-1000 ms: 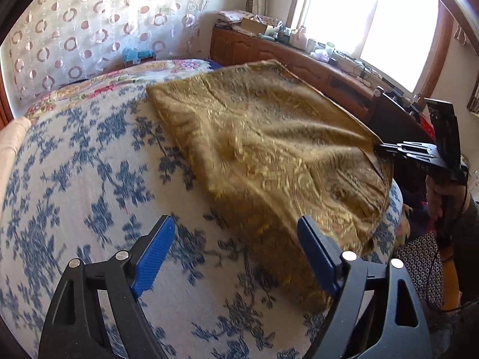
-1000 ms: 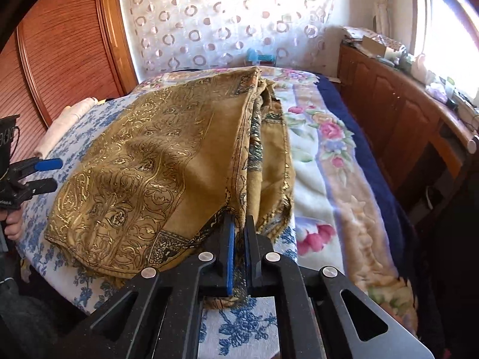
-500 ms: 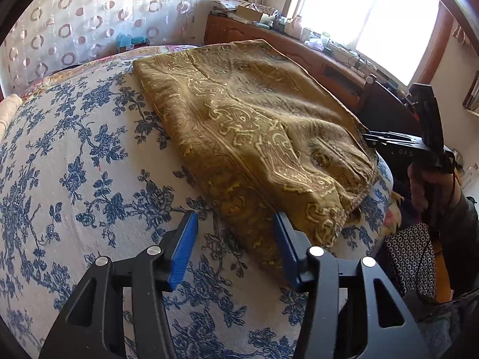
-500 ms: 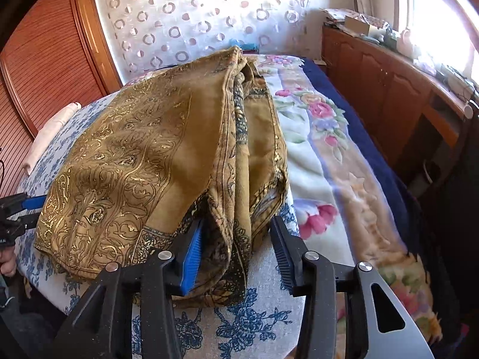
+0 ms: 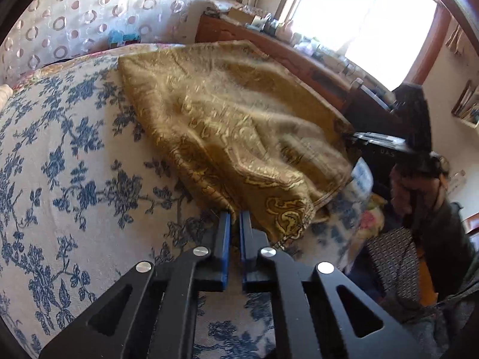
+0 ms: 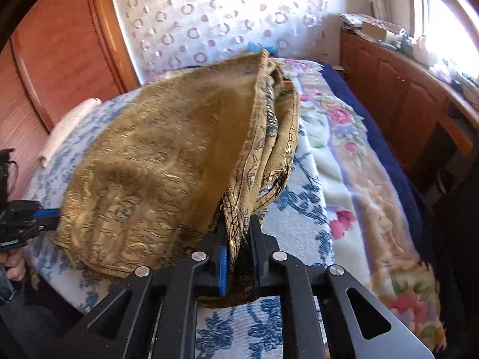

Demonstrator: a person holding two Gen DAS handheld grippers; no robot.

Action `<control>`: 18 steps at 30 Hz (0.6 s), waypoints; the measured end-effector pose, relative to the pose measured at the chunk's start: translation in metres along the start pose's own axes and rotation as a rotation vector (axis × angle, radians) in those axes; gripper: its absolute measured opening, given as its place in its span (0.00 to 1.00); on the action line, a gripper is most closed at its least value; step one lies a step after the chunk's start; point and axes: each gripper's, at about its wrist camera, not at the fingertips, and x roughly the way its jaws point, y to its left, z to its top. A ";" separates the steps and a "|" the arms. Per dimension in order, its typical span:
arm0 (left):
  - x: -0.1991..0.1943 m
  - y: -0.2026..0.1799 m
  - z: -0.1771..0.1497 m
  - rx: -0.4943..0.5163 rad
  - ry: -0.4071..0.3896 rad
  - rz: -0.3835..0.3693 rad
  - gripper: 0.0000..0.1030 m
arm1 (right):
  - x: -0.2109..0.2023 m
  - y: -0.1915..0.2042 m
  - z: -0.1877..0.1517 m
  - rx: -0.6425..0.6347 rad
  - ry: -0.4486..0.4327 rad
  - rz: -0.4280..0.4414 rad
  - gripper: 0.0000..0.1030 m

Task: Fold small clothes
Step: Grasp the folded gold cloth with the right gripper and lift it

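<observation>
Both grippers have gone from spread around the cloth's near corners to clamped on them. Left gripper [image 5: 235, 218] was wide open a second ago with blue pads well apart over the bedspread; now its jaws are closed, pads nearly together, pinching the near-left corner of the gold cloth [image 5: 239, 125]. Right gripper [image 6: 238, 224] opened half a second ago and its jaws are closing now, with the stacked cloth [image 6: 167, 161] edge bunched between the pads and pressed.

Cloth near edge is lifted and blurred in both views, previously flat on the bed.

Material: thin woven fabric, mustard-gold with shiny raised paisley/scroll pattern and a darker patterned border. Folded into several layers; layered edges show just ahead of the right gripper, running away from it. Shape roughly rectangular, long axis pointing away from both grippers toward the curtain [image 6: 215, 15].

It lies directly ahead of both grippers, on a white bedspread with blue flower print [image 5: 60, 164]. Right of the right gripper: fleecy floral blanket [image 6: 353, 155] with navy edge, then a wooden cabinet [image 6: 398, 89]. Left of it: reddish wood panel [image 6: 60, 45].

From the left wrist camera, the right gripper [image 5: 377, 143] sits at the far right, at the cloth's other corner, with the person's hand [image 5: 413, 185] below it.
</observation>
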 end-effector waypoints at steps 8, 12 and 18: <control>-0.042 -0.004 0.042 -0.018 -0.141 -0.095 0.03 | -0.033 -0.017 0.016 0.044 -0.152 0.090 0.09; -0.050 0.002 0.075 -0.014 -0.194 -0.094 0.03 | -0.042 -0.019 0.036 0.033 -0.217 0.118 0.09; -0.040 0.036 0.132 -0.048 -0.252 -0.049 0.03 | -0.029 -0.030 0.080 0.030 -0.265 0.161 0.09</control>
